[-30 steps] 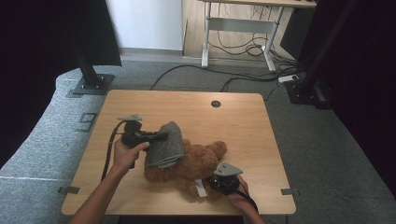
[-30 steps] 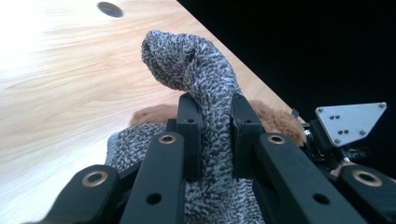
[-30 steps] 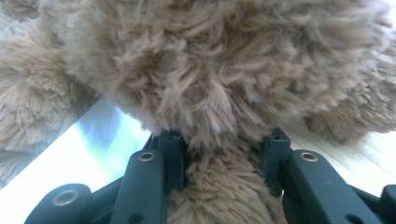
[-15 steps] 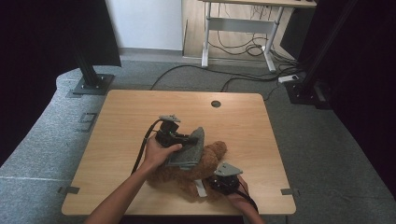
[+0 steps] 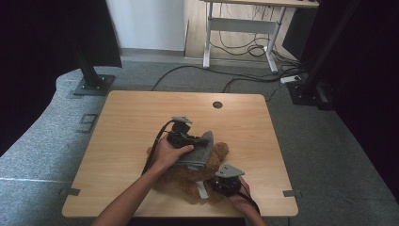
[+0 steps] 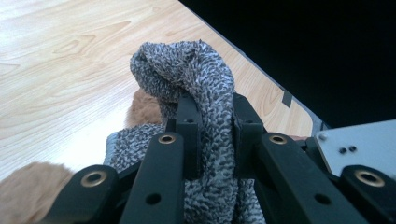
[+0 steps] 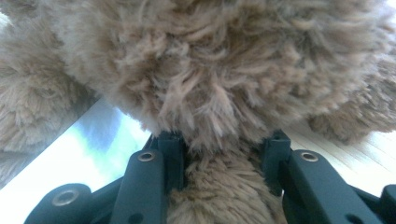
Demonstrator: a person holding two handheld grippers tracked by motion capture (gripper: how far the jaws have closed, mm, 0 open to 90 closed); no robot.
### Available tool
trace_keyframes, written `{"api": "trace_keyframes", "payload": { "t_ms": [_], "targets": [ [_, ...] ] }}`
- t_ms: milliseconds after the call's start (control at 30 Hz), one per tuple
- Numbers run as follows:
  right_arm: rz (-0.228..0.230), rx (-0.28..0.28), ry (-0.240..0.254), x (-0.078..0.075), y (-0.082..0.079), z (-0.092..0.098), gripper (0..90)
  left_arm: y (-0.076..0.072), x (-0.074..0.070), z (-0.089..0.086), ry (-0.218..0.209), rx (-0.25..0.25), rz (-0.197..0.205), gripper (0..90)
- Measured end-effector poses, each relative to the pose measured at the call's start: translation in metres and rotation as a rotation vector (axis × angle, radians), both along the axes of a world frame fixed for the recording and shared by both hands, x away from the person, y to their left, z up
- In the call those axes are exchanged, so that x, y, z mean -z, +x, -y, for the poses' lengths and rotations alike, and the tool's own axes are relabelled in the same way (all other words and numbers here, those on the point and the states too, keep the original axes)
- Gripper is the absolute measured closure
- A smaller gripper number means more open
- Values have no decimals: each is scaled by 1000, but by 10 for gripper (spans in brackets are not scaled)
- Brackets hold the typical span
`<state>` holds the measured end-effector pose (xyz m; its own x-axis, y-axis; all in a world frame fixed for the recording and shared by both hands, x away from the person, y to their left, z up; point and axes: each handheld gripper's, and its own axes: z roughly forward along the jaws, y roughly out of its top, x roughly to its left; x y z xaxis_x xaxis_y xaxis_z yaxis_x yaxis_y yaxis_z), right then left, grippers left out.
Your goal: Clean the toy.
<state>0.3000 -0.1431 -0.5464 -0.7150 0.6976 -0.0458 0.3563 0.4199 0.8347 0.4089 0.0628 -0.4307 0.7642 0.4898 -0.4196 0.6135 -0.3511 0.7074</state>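
A brown teddy bear (image 5: 188, 175) lies on the wooden table (image 5: 127, 122) near its front edge. Over its upper body hangs a grey knitted cloth (image 5: 198, 151), and my left gripper (image 5: 197, 140) is shut on that cloth. In the left gripper view the grey cloth (image 6: 196, 74) is bunched between the two black jaws of the left gripper (image 6: 217, 119), with brown fur (image 6: 144, 109) beneath. My right gripper (image 5: 209, 184) at the front right is shut on a furry limb of the bear (image 7: 219, 79); in the right gripper view the right gripper (image 7: 224, 151) pinches fur between its jaws.
A round cable hole (image 5: 217, 104) sits at the table's far edge. Bare tabletop lies left of and behind the bear. A desk frame (image 5: 244, 28) and cables (image 5: 244, 47) stand on the floor beyond. Black stand bases (image 5: 91, 84) flank the table.
My left gripper has carried the grey cloth rightward across the table, from left of the bear to above its body. The right gripper has stayed still on the bear.
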Motion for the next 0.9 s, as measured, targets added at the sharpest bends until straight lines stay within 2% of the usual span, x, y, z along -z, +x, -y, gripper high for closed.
{"api": "trace_keyframes", "payload": {
  "t_ms": [100, 267, 333, 500, 667, 733, 900],
  "targets": [
    [-4, -1, -1, 0, -1, 0, 628, 4, 4, 9, 49, -3, 3, 763],
    [9, -1, -20, 1, -2, -2, 637, 13, 14, 14, 133, -9, -40, 762],
    [20, -5, -31, 1, -3, -2, 642, 16, 16, 11, 169, -22, -45, 762],
    [26, -2, -42, 1, -6, -3, 648, 21, 20, 1, 203, -50, -65, 765],
    [36, -3, -53, 1, -8, -3, 652, 29, 26, -23, 231, -87, -100, 766],
    [38, 0, -56, 1, -9, -3, 652, 31, 28, -34, 234, -98, -119, 766],
    [36, 4, -57, 1, -9, -4, 652, 33, 30, -59, 220, -115, -133, 767]
  ]
}}
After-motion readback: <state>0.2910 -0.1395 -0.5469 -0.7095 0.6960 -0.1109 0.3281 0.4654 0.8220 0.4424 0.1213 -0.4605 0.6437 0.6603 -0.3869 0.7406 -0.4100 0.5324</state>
